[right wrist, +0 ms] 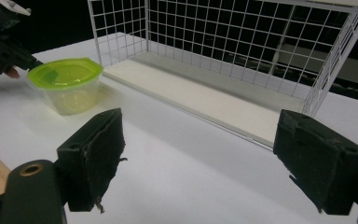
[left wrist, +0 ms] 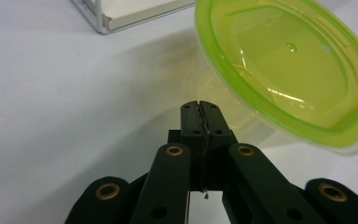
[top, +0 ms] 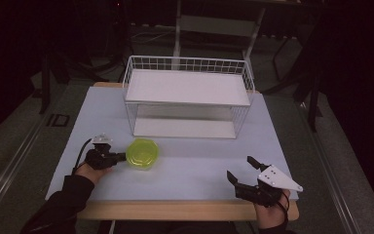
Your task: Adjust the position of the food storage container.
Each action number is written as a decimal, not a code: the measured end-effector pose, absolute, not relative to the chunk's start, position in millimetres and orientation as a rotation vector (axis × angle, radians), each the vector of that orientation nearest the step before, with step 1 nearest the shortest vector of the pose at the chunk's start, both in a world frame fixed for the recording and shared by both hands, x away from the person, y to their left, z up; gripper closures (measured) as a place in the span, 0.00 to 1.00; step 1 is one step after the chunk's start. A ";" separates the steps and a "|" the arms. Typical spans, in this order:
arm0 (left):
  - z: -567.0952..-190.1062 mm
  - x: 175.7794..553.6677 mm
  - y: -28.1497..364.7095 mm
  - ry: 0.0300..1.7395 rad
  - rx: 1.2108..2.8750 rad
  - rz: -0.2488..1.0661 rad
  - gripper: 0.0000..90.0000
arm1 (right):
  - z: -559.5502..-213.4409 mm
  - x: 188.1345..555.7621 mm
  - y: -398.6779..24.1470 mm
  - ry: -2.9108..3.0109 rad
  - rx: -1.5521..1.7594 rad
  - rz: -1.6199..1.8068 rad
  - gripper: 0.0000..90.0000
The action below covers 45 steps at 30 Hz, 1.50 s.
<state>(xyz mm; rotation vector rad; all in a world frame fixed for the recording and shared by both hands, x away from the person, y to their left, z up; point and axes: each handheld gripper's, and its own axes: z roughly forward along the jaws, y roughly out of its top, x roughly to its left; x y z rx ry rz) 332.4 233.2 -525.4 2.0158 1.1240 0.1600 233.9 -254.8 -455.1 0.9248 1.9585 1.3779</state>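
2 grippers are out: the left gripper, jaws pressed together, pinches the green tub in front of the white rack, maybe to lift next, while the right gripper waits wide apart.

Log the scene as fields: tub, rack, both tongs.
tub: green-lidded clear tub, lid on, upright on the table, in front of the rack's left end
rack: white wire rack, two shelves, both bare
left tongs: shut, tips at the tub's left side, holding nothing
right tongs: open, near the table's front right, apart from the tub
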 end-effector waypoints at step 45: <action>-529.3 326.7 124.4 0.965 2.102 0.073 1.00 | -454.0 232.5 -257.2 1.961 0.917 1.391 0.18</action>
